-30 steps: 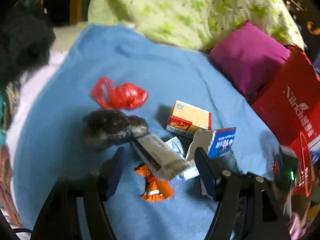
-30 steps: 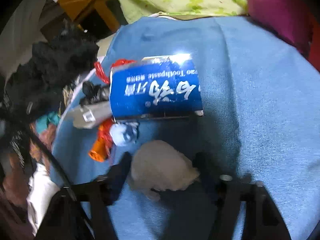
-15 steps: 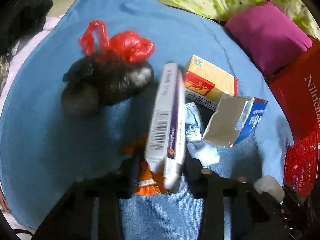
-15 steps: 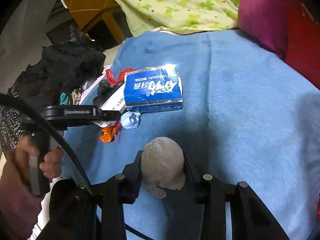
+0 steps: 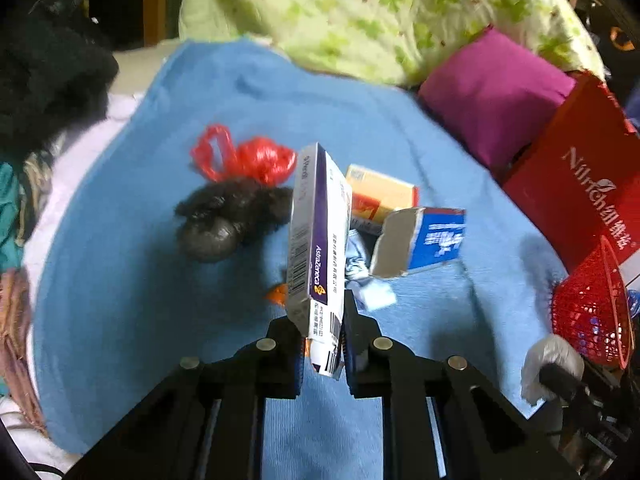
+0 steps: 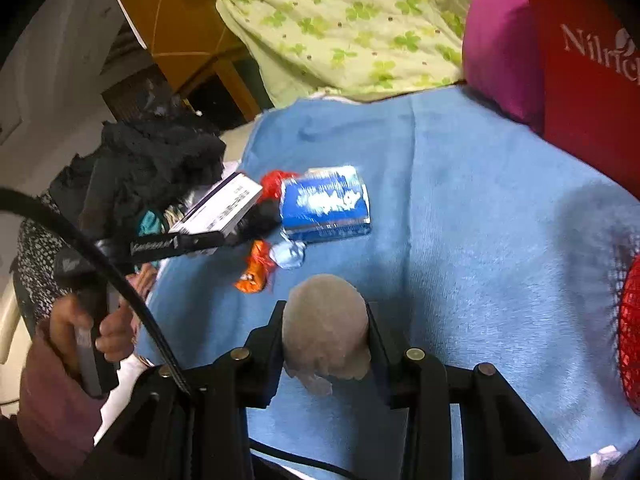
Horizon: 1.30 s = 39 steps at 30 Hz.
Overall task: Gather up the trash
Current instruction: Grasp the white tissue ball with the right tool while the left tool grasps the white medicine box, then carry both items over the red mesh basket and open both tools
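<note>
The left gripper (image 5: 323, 338) pinches a white-and-purple medicine box (image 5: 318, 236) upright, lifted above the blue blanket (image 5: 120, 280). The right gripper (image 6: 325, 334) squeezes a crumpled tissue wad (image 6: 325, 336) between its fingers near the blanket's near edge, beside the red mesh basket (image 6: 631, 332).

The blue blanket (image 5: 160, 280) is matt, napped cloth. On it lie a glossy, crinkled red plastic bag (image 5: 248, 158) and a shiny black plastic bag (image 5: 228, 220). The medicine box (image 5: 318, 240) is smooth printed cardboard; the torn toothpaste box (image 5: 420, 242) shows a silvery lining. The crumpled tissue (image 6: 324, 336) is soft, matt paper. The red basket (image 5: 592, 312) is plastic mesh.
</note>
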### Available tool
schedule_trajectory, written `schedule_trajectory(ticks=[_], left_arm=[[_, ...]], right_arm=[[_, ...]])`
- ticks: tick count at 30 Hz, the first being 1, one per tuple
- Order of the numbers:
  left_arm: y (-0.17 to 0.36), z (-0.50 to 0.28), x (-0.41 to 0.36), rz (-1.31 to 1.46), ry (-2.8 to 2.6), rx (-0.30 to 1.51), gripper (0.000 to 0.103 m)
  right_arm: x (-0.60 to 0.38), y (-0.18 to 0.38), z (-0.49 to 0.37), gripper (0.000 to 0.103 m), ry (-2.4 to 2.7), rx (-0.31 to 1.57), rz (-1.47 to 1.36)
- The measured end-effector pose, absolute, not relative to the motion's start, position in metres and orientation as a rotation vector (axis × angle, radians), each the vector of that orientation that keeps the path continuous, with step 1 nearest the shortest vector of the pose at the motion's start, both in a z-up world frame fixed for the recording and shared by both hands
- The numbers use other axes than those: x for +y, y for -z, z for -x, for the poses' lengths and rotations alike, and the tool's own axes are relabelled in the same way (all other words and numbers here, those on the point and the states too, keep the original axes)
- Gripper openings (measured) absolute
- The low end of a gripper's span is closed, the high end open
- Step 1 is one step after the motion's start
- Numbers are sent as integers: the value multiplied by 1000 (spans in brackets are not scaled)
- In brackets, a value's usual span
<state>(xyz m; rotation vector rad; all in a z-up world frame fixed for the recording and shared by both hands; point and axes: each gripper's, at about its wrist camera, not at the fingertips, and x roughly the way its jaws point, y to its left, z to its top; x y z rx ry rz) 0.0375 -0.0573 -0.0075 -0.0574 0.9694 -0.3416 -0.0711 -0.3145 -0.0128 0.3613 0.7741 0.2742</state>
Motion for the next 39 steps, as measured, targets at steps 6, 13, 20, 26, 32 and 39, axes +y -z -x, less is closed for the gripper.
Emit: schedule_trajectory(ticks=[6,13,20,26,32,39], left_arm=[[-34,-4,-65,11,375,863,17],[-76,25,-112,-48,499,771,17],[-98,55,-173,-135,655,716,17],[-112,75,-228,-201,769,691,17],[-114,90,-291,-266,874,690,17],[-101,101,-357,-336,964,723,18]], right_arm=[[-329,-22,98,39,-270,682,-385],[-360,-65,135,39,-219,563,-405],[-407,-92,173,39,-126,460,-430],[-453,-105,209,39,-20,380,-476],[-503,-104,234,39,91,325,-558],[-549,-89,253,40,190,303,-657]])
